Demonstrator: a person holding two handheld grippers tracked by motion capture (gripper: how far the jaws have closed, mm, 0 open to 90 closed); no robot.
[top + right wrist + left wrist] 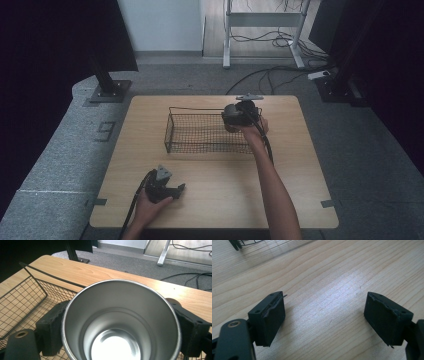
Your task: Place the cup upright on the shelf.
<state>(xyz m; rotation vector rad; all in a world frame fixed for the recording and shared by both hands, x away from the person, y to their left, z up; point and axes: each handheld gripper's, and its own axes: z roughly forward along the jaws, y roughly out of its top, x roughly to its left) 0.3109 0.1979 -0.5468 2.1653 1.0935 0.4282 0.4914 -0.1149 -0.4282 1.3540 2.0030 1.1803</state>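
A shiny steel cup [120,322], open end toward the camera and empty inside, sits between the two black jaws of my right gripper [121,327], which is shut on its sides. In the high view my right gripper [233,119] hangs over the right end of a black wire basket [172,131] standing on the wooden table [220,200]. The basket's mesh wall [22,302] lies just left of and below the cup. My left gripper [179,189] rests low near the table's front edge; its jaws are wide apart around bare wood, so the left gripper [324,320] is open.
A corner of the basket [239,243] shows at the top left of the left gripper view. Beyond the table lie grey carpet, cables [280,75] and a white desk frame [265,20]. A black stand base [107,90] sits off the far left corner.
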